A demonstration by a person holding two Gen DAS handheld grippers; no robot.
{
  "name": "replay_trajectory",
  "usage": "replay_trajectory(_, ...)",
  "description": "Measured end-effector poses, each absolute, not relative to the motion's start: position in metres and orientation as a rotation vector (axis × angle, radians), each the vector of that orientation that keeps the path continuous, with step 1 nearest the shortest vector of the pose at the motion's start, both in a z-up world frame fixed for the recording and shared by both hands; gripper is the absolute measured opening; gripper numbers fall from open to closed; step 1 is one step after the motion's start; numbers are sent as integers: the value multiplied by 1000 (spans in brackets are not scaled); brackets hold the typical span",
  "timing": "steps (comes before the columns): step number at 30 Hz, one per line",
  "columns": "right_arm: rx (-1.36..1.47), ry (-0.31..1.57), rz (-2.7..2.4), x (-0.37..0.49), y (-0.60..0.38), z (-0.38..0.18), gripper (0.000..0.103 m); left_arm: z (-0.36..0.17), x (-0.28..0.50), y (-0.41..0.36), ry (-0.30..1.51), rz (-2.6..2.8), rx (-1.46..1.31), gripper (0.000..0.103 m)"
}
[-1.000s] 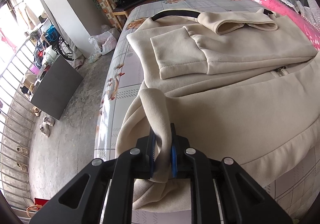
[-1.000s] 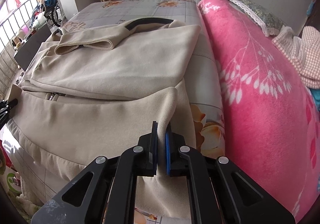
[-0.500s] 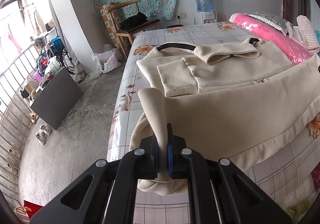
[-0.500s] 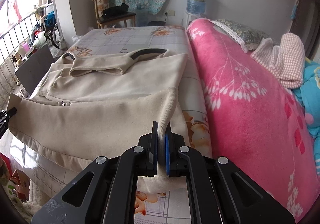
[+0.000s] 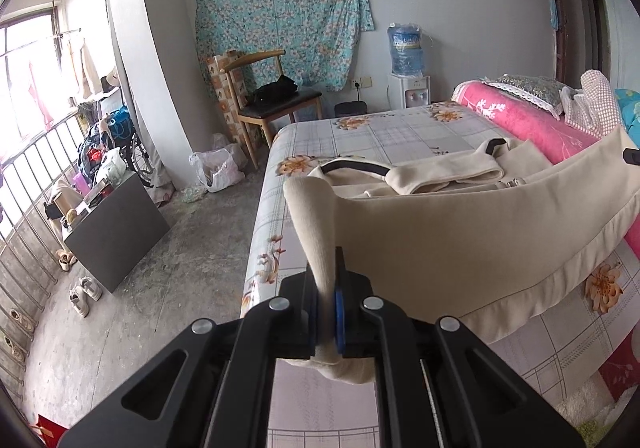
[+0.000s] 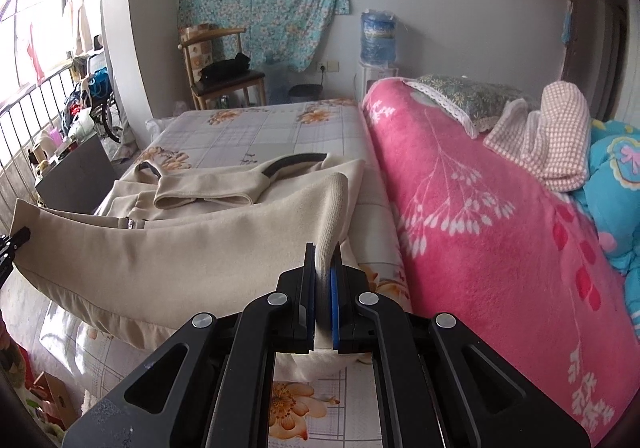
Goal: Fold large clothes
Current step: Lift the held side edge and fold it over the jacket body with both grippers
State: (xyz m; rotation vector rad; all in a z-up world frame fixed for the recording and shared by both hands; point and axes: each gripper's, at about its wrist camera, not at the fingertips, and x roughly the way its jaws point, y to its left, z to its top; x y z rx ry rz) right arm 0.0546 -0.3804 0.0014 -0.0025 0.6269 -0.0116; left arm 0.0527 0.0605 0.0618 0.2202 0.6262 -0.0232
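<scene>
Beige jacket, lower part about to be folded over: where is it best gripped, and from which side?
At the two corners of the beige jacket, from the bed's near edge. The left tool and right tool each pinch one, so the ribbed band hangs taut between them.

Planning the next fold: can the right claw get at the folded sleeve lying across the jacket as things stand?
Probably not yet. The right claw is shut on the jacket's hem, so it is occupied; the path over the fabric to the folded sleeve looks unobstructed otherwise.
</scene>
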Motion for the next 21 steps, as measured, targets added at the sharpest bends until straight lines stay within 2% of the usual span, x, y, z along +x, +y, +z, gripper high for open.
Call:
replay_trajectory(11, -30, 542, 1, 99, -382, 29, 4, 89, 107, 62, 552, -25, 248, 6)
replay_trajectory(21, -41, 547, 40, 192, -391, 38, 4, 96, 207, 64, 576, -46, 251, 6)
